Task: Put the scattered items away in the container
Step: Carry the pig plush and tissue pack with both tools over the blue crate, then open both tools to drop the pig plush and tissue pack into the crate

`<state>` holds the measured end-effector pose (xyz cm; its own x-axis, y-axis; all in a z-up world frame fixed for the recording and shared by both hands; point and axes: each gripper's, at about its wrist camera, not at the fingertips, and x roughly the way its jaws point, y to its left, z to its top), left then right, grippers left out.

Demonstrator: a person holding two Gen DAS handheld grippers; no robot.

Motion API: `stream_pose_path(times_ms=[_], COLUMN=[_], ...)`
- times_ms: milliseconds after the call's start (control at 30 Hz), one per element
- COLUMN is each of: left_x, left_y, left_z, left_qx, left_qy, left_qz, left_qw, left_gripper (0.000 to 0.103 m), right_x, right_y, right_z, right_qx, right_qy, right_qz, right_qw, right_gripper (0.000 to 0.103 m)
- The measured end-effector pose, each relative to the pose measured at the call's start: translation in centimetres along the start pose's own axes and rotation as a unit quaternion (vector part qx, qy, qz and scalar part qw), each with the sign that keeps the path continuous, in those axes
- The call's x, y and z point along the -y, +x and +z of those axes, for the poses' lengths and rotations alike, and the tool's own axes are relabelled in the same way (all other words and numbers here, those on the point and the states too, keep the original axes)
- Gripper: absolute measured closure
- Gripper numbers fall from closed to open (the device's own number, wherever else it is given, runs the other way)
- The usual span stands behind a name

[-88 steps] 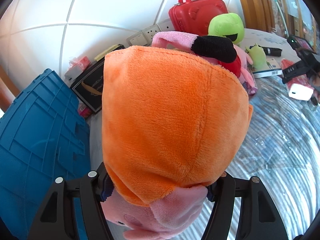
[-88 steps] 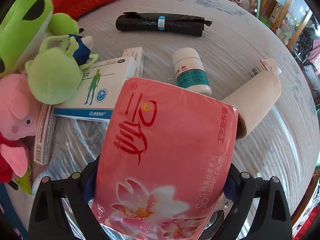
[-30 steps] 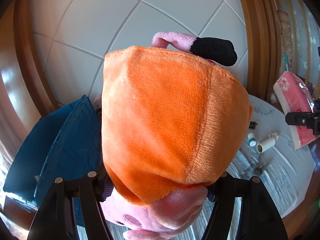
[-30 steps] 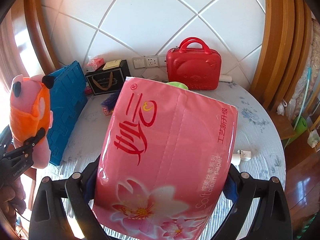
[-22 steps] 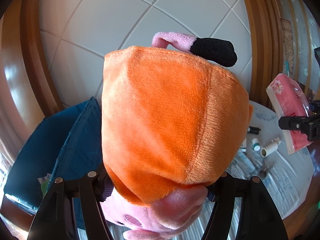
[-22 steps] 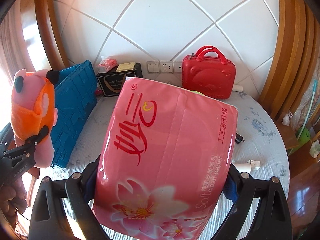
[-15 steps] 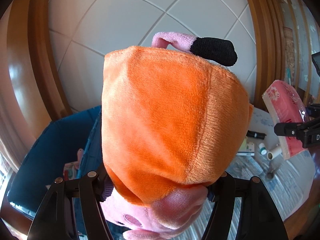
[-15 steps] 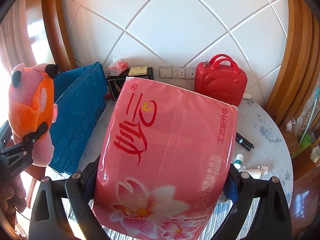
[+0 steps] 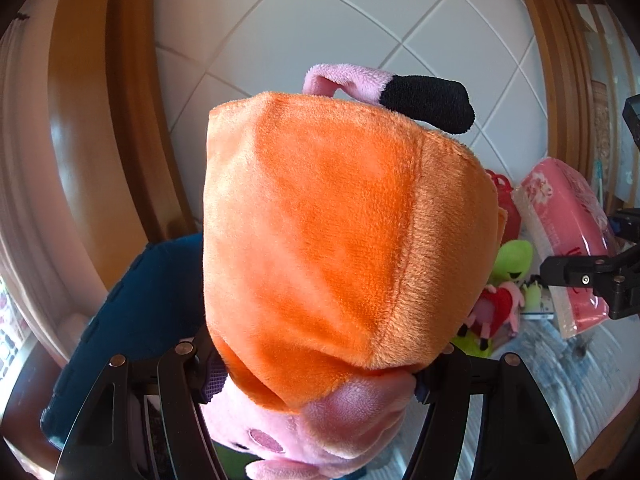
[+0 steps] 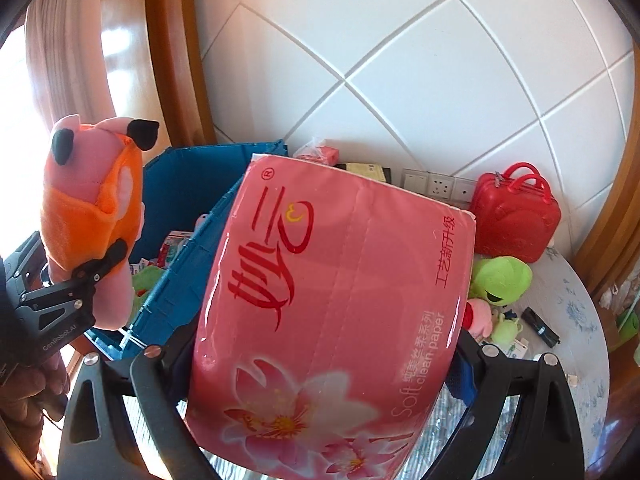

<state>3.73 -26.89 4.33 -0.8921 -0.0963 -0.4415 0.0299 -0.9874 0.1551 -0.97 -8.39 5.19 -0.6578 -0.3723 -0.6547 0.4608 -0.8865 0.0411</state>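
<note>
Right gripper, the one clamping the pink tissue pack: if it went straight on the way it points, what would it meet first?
Probably the blue plastic crate, just beyond the right gripper and pink tissue pack; depth is uncertain.

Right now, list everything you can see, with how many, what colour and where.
Plush pig: one, pink in orange, held in left gripper.
Tissue pack: one, pink, held in right gripper.
Crate: one, blue, open, table's left, small items inside.
Case: one, red, against wall.
Green plush: one large, beside case; a smaller green one in front.
Small pink plush: one, by green plush.
Black object: one, table's right.
Table: one, pale patterned cover.
Left gripper: black, clamping pig.
Right gripper: black, clamping pack.
Hand: one, lower left.
</note>
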Motion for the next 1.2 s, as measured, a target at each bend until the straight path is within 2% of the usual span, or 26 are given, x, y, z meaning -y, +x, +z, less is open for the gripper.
stream_pose_path(times_ms=[267,533,767,1200], left_x=[-7.8,-14.1,-18.6,-22.5], left_y=[0.8,2.2,4.3,8.2], left_z=[-1.5,-2.7,-1.4,0.9], left_qx=[-0.009,-0.024,-0.028,-0.018], left_qy=[-0.032,-0.061,-0.074,-0.074], left_qz=[0.022,0.044,0.071,0.086], left_qw=[0.9992,0.9968,0.9943,0.9934], left_gripper=[0.034,0.034,0.034,0.033], right_x=[-8.8,-15.4,-20.8,-24.5], right_y=[3.5,8.0,10.0,14.8], right_z=[3.4,6.0,7.2,9.1], right_qx=[-0.004,-0.026,-0.033,-0.054], right_qy=[-0.052,-0.082,-0.106,-0.118], right_qz=[0.036,0.071,0.092,0.099], right_qw=[0.998,0.994,0.990,0.987], right_gripper=[0.007,0.007,0.007,0.007])
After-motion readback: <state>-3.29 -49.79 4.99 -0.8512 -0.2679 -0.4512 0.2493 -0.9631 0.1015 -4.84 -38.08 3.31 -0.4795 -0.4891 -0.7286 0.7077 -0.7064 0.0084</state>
